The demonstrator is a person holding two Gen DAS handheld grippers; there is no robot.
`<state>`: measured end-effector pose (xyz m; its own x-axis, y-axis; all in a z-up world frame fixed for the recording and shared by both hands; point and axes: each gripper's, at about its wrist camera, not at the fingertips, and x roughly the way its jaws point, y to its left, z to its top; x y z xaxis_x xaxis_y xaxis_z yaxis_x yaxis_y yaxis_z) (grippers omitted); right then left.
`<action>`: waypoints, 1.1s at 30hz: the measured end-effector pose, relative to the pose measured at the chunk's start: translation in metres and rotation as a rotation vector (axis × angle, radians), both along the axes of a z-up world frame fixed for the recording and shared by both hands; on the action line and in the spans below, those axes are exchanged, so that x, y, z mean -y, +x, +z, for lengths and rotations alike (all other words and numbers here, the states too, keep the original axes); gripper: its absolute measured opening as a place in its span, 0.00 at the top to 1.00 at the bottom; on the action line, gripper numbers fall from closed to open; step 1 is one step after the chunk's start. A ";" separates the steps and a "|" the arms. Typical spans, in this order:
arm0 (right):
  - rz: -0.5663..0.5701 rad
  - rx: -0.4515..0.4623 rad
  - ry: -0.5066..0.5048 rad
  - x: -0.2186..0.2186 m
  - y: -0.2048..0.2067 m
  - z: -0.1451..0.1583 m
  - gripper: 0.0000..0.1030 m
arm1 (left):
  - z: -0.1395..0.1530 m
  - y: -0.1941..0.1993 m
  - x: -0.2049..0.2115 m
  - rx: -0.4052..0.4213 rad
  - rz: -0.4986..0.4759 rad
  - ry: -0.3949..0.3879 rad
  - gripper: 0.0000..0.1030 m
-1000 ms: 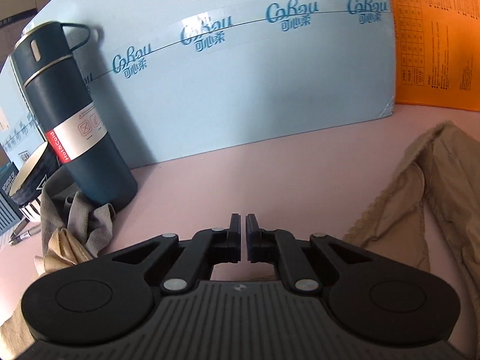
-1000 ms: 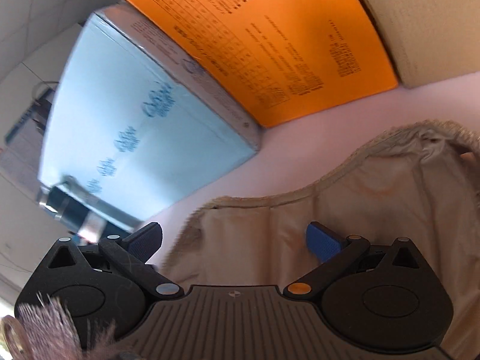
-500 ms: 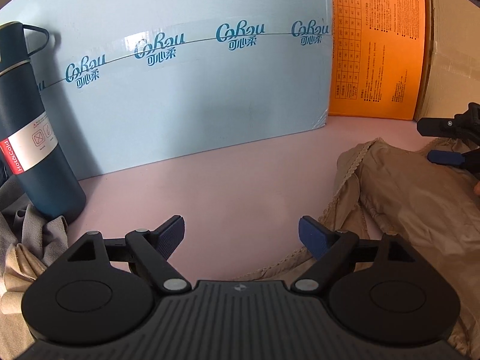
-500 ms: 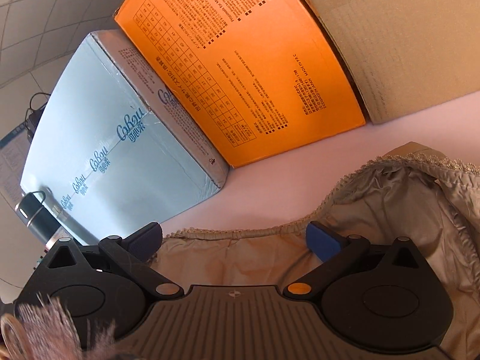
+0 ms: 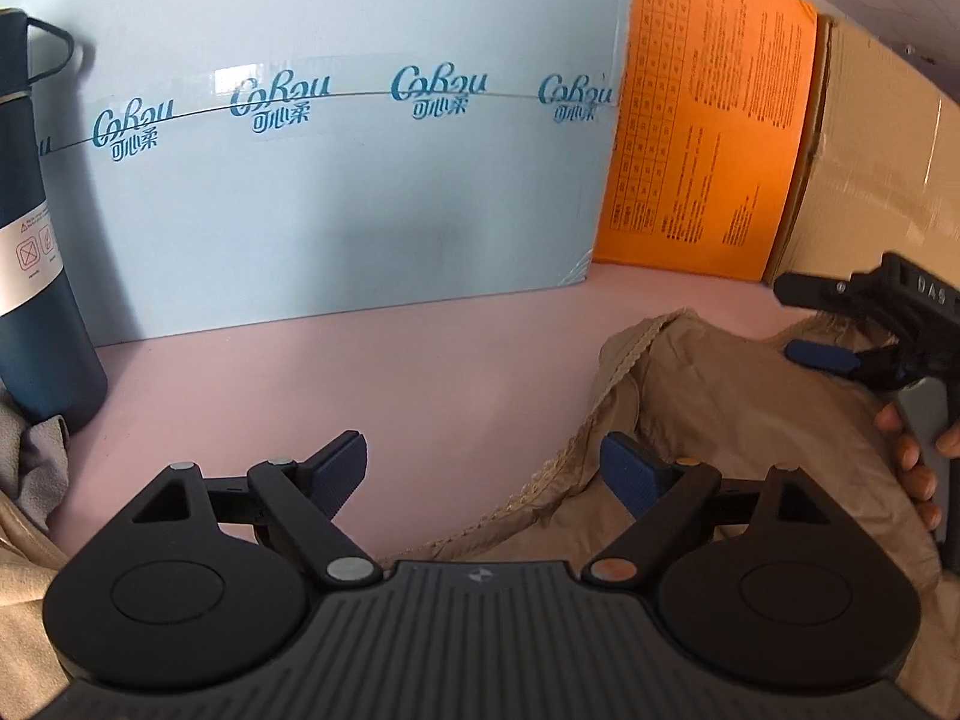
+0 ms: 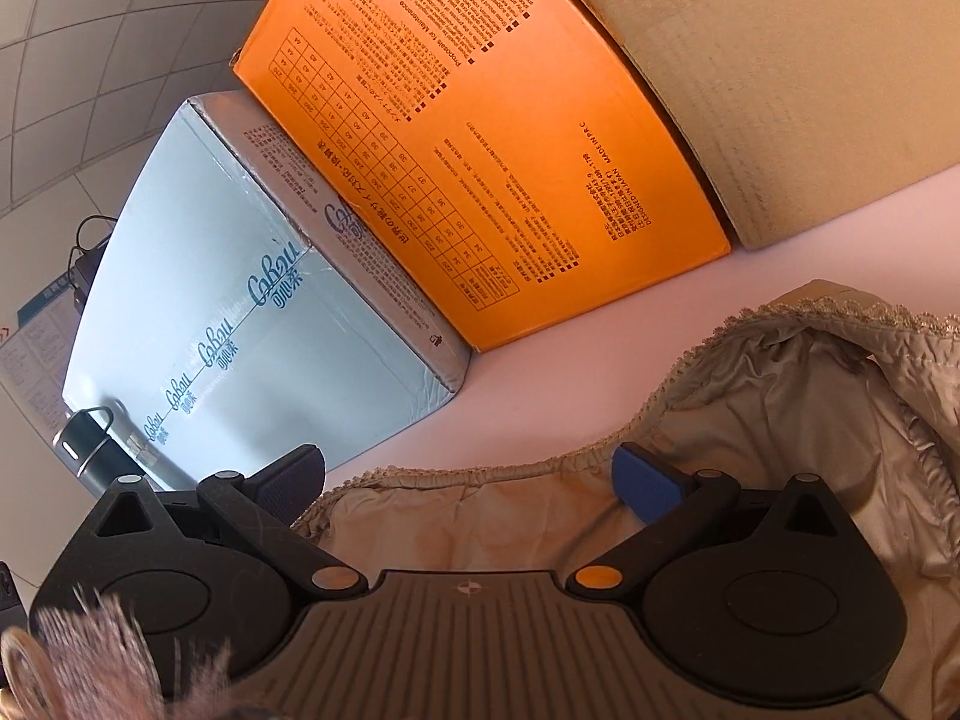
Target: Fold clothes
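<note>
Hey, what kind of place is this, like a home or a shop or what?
Probably a makeshift work table in a home or storage room, not a shop. Shipping boxes stand along a tiled wall, a flask stands on the pink tabletop, and a beige garment lies loose there.

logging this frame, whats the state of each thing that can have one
left gripper: open, fingers spread, holding nothing
right gripper: open, over the garment, holding nothing
garment: crumpled on the table, not folded
flask: upright, lid on
blue box: closed, standing on the table
orange box: closed, between the blue and cardboard boxes
cardboard box: taped shut
</note>
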<state>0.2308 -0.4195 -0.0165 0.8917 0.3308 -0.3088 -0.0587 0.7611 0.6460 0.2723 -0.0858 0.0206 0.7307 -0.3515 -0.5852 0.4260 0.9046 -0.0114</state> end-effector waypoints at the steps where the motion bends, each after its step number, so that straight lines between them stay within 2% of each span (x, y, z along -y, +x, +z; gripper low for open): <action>1: 0.000 -0.001 -0.002 0.000 0.000 0.000 0.00 | -0.003 -0.001 0.006 0.011 -0.002 0.048 0.32; 2: 0.000 -0.002 -0.003 0.000 0.000 -0.001 0.00 | -0.006 -0.002 0.011 0.015 -0.004 0.085 0.47; 3: 0.000 -0.002 -0.003 0.000 0.000 -0.001 0.00 | -0.008 -0.002 0.015 0.007 -0.009 0.106 0.79; 4: 0.000 -0.001 -0.003 0.000 0.000 -0.001 0.00 | -0.009 -0.002 0.019 0.005 -0.010 0.120 0.88; 6: 0.000 -0.001 -0.002 0.000 -0.001 -0.002 0.00 | -0.005 -0.008 0.029 0.046 0.025 0.183 0.91; 8: 0.000 0.000 -0.002 -0.001 0.001 -0.003 0.00 | 0.006 -0.017 0.034 0.121 0.081 0.204 0.91; 10: 0.000 0.001 -0.001 -0.001 0.001 -0.003 0.00 | 0.024 -0.031 0.031 0.195 0.080 0.143 0.92; 12: -0.001 0.001 -0.002 0.000 0.000 -0.004 0.00 | 0.033 -0.038 0.031 0.243 0.086 0.135 0.89; 16: 0.000 -0.002 -0.008 -0.001 0.000 -0.004 0.00 | 0.011 -0.032 0.050 0.253 0.105 0.298 0.86; 18: 0.000 -0.007 -0.013 -0.001 -0.001 -0.003 0.00 | 0.007 -0.030 0.054 0.246 0.092 0.305 0.86; 20: 0.012 -0.021 0.000 -0.002 -0.001 0.000 0.00 | 0.011 -0.031 0.049 0.252 0.099 0.274 0.86; 23: 0.123 -0.025 0.178 0.000 -0.002 0.004 0.00 | 0.020 -0.032 0.039 0.257 0.121 0.200 0.86; 25: 0.225 -0.019 0.318 -0.005 0.001 0.005 0.00 | 0.026 -0.034 0.036 0.275 0.140 0.170 0.86; 26: 0.265 -0.022 0.354 -0.010 0.003 0.006 0.00 | 0.028 -0.036 0.036 0.292 0.150 0.162 0.86; 28: 0.332 -0.042 0.377 -0.025 0.011 0.009 0.00 | 0.030 -0.039 0.036 0.322 0.153 0.154 0.86; 32: 0.392 -0.087 0.373 -0.053 0.033 0.013 0.00 | 0.032 -0.041 0.035 0.308 0.111 0.141 0.86; 33: 0.386 -0.100 0.368 -0.059 0.038 0.013 0.00 | 0.031 -0.040 0.035 0.300 0.098 0.146 0.78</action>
